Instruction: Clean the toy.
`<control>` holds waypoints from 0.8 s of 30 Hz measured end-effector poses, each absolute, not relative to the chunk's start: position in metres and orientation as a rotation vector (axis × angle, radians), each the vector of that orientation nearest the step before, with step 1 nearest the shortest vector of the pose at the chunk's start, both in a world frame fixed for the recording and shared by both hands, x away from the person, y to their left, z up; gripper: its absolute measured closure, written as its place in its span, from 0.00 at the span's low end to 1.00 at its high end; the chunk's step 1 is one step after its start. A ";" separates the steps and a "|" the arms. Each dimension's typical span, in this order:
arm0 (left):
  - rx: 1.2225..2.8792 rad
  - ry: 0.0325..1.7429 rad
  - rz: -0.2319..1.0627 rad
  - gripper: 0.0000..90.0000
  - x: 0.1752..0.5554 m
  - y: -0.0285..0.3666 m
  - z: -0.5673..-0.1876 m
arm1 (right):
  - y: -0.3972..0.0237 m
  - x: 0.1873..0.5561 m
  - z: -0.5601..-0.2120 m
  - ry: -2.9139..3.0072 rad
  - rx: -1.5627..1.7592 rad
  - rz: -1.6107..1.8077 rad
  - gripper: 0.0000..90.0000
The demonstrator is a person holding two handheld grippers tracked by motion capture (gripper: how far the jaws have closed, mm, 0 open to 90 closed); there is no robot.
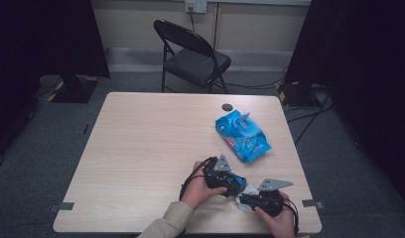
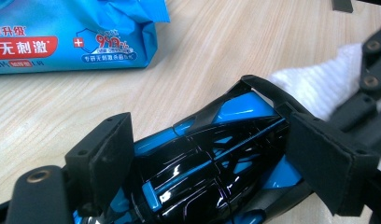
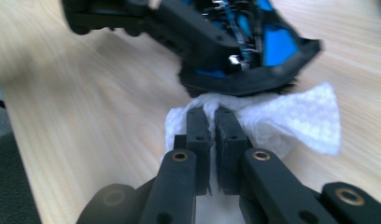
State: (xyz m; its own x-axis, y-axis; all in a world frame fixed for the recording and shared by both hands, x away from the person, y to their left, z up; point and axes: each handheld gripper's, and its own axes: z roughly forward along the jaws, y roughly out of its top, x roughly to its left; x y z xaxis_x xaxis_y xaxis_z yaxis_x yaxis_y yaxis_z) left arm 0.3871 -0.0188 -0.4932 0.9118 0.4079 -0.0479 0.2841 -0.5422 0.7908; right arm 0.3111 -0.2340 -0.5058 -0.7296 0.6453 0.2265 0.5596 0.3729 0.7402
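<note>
The work sits right at the near edge of the desk, toward its right corner, so there is little room on the person's side, while the whole left half and the middle of the top lie bare and open. Farther back on the right lies a blue pack of wipes with its flap up, well apart from the hands, and a small dark disc rests near the far edge. Behind the desk stands a black folding chair. The left hand-held gripper has its jaws standing wide, one pad pressed on each side of a glossy blue and black toy car, which it holds just above the desk. The right hand-held gripper is all but closed, its two pads pinching a white wipe with barely a slit between them. The wipe is bunched up against the lower edge of the car, touching it, and part of it fans out flat onto the wood to one side. From above, the two hand-held grippers point toward each other, nearly meeting, with the wipe showing white between them just inside the near edge.
</note>
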 end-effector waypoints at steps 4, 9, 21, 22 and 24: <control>2.197 0.485 0.184 0.17 0.387 -0.019 -0.492 | -0.226 0.308 -0.505 2.541 1.082 1.294 0.96; 2.192 0.491 0.180 0.17 0.387 -0.020 -0.492 | -0.220 0.306 -0.505 2.563 1.058 1.301 0.96; 2.197 0.493 0.179 0.17 0.386 -0.022 -0.492 | -0.199 0.301 -0.503 2.632 0.938 1.330 0.96; 2.195 0.492 0.178 0.17 0.386 -0.022 -0.492 | -0.197 0.301 -0.502 2.635 0.930 1.333 0.96; 2.189 0.492 0.179 0.17 0.386 -0.022 -0.492 | -0.195 0.300 -0.498 2.638 0.909 1.358 0.96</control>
State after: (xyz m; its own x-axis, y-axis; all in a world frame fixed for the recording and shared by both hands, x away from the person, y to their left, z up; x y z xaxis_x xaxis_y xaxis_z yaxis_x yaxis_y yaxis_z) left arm 0.3864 -0.0222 -0.4922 0.9120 0.4079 -0.0440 0.2842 -0.5506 0.7849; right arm 0.3002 -0.1951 -0.4983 -0.8278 0.5146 0.2233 0.4806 0.4454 0.7554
